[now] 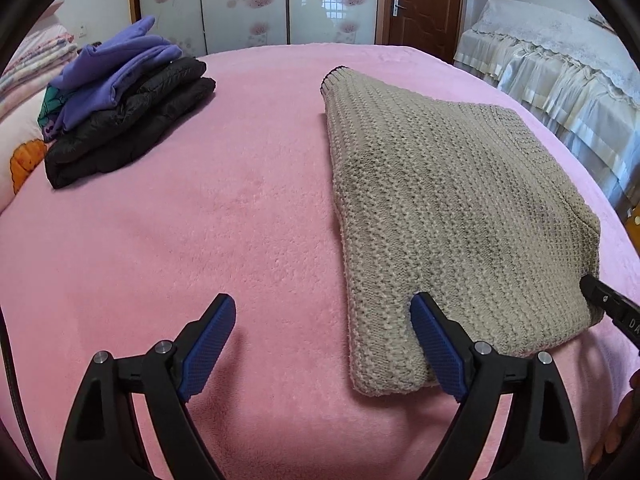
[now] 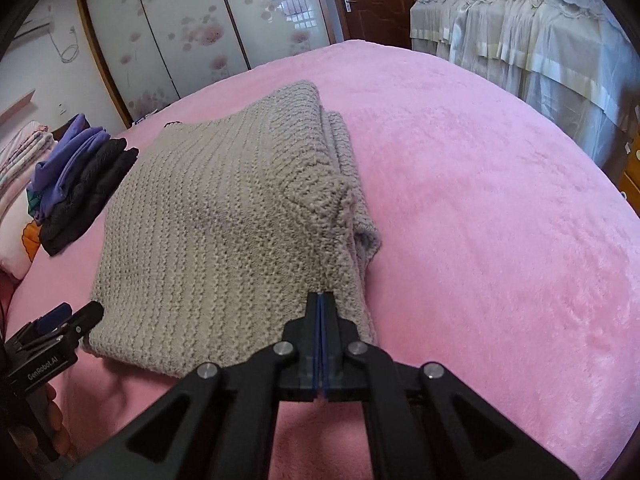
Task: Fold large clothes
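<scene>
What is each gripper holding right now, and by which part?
Left gripper: open, holding nothing; one finger touches the folded beige knitted sweater. Right gripper: shut at the sweater's near edge; whether fabric is pinched cannot be told.

A folded beige knit sweater [image 1: 448, 216] was laid on the pink blanket [image 1: 208, 216] to the right of centre. The left gripper [image 1: 322, 310] was held wide open, its right blue pad [image 1: 434, 344] set against the sweater's near left corner and its left pad over bare blanket. The tip of the right gripper [image 1: 600, 296] was seen at the sweater's near right edge; its jaws could not be made out. A stack of purple and black folded clothes [image 1: 124, 108] was placed well apart, far left.
</scene>
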A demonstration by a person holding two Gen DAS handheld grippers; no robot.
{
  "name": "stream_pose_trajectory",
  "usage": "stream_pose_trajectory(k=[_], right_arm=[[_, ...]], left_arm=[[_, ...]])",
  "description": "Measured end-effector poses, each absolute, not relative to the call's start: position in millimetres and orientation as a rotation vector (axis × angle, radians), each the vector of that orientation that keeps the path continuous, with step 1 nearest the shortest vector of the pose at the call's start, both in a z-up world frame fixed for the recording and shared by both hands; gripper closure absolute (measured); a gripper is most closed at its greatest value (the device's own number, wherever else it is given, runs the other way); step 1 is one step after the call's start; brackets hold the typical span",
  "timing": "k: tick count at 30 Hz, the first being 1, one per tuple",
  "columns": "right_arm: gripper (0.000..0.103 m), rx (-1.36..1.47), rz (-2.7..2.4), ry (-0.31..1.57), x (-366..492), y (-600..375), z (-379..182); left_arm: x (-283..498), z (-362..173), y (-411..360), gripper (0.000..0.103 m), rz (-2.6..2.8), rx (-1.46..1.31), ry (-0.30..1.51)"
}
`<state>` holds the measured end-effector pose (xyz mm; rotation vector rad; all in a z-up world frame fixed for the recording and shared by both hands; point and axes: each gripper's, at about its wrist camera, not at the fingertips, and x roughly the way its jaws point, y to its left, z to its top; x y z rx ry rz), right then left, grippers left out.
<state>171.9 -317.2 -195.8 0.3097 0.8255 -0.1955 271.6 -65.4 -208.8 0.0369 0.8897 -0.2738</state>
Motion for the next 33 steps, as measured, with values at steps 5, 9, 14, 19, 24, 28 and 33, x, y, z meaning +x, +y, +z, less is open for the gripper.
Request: stream_pose_trajectory(k=[5,9,14,19,24,28,33], right_arm=[[0.100,0.350,-0.168,0.827,171,-318,-191],[0.100,0.412,-0.145,0.843,169,-323,-176],[0.085,0.399,-0.111,0.828,178,-332,-138],[0.030,0.336,-0.085,0.766,208,-344,-83],[0.014,0.281,-0.059,0.670,247,-355,-29],[0.000,0.272,-0.001,0.660,282,-365,-20],[0.000,0.297,0.030,0.808,328,-374,-61]], left_arm=[[279,-206,-54,0.013,-0.310,-0.045,0.953],[281,-183,-51,0.013,-0.321,-0.031,0.953],[295,-136,-50,0.013,-0.376,0.001,0.899],[328,-86,-54,0.007,-0.448,0.001,0.847],[368,-51,-67,0.001,-0.514,-0.028,0.830],[402,-49,-80,0.001,-0.529,-0.064,0.861],[444,-101,-103,0.001,-0.571,-0.085,1.034]])
